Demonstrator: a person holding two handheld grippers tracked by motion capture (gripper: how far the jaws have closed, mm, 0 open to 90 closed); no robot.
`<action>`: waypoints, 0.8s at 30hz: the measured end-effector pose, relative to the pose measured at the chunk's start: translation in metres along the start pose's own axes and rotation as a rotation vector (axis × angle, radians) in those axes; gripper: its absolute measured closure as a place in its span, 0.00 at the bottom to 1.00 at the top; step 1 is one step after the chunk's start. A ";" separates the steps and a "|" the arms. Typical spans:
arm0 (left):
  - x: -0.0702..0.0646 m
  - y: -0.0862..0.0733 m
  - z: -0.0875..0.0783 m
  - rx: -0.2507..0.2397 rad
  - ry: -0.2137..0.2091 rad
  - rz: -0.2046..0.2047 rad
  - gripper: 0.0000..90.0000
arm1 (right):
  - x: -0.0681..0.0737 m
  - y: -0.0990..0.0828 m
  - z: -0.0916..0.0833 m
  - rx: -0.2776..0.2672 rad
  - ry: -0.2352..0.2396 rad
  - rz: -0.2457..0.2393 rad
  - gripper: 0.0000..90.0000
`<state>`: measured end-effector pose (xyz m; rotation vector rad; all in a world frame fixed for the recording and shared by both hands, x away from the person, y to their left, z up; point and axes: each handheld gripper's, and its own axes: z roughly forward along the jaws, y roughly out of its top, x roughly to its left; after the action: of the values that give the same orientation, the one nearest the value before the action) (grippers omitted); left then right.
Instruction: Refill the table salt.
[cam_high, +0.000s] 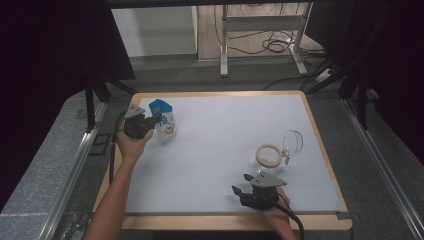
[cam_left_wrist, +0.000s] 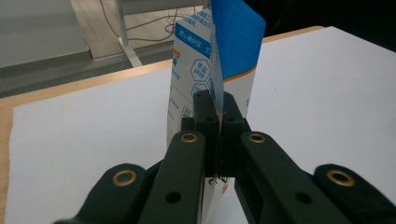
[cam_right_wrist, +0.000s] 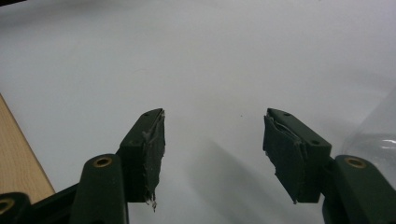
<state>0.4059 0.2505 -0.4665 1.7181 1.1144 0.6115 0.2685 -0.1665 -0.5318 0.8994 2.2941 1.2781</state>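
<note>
The left gripper (cam_high: 150, 121) is clamped on the side seam of a blue-and-white pouch (cam_high: 165, 122), which stands upright near the far left corner of the white mat (cam_high: 220, 150). In the left gripper view the two black jaws meet tight on the thin flat edge of the pouch (cam_left_wrist: 219, 60), whose blue top rises above and beyond the fingertips while its printed white face runs down between them to the mat. Nothing else stands close to this gripper; bare mat lies to either side of it, and the wooden table edge (cam_left_wrist: 93, 84) runs across beyond the pouch. The right gripper (cam_high: 241, 185) sits well apart, near the person's side of the mat, with its jaws spread partway and nothing between them; the right gripper view shows bare mat ahead of its worn pads (cam_right_wrist: 152, 154). Just beyond and to the right of that gripper lie a pale ring-shaped lid (cam_high: 269, 154) and, touching or just beside it, a clear glass jar (cam_high: 292, 141) tipped on its side. A blurred clear edge at the right of the right gripper view may be that jar, though I cannot tell for certain.
</note>
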 end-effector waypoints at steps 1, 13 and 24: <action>-0.001 0.000 0.000 -0.004 -0.003 0.000 1.00 | 0.000 0.000 0.000 -0.003 -0.002 0.000 0.44; -0.010 0.009 -0.006 -0.019 -0.053 -0.011 1.00 | 0.001 0.001 -0.001 -0.020 -0.010 -0.003 0.44; -0.029 0.020 -0.019 -0.041 -0.120 0.006 1.00 | 0.000 0.001 -0.004 -0.032 -0.019 -0.001 0.44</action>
<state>0.3856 0.2313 -0.4380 1.7003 1.0063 0.5246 0.2663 -0.1684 -0.5284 0.8956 2.2530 1.2959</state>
